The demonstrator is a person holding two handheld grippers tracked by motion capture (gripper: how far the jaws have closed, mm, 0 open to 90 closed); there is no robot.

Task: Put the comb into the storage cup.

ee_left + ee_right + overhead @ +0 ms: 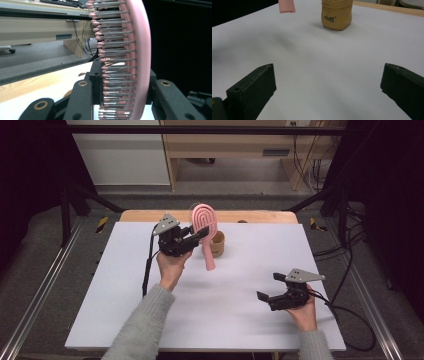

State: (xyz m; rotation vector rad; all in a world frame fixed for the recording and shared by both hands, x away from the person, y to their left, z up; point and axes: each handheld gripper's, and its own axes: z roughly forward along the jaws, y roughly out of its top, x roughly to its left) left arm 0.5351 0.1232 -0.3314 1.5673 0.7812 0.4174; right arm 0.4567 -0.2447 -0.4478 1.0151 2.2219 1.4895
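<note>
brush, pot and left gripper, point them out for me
brush (pixel 204 218), high view, on the pink head
pot (pixel 336 14), right gripper view, on its tan front wall by the lettering
left gripper (pixel 201 234), high view, at the jaw tips clamped on the brush

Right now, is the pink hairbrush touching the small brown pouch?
Apart. The right gripper view shows the pink hairbrush handle end hanging above the table, with bare white surface between it and the brown pouch.

The hairbrush (pixel 206 226) is hanging in the left tool (pixel 199 234) (handle down) above the bench (pixel 125 310), the pouch (pixel 218 244) sitting at its three o'clock.
</note>
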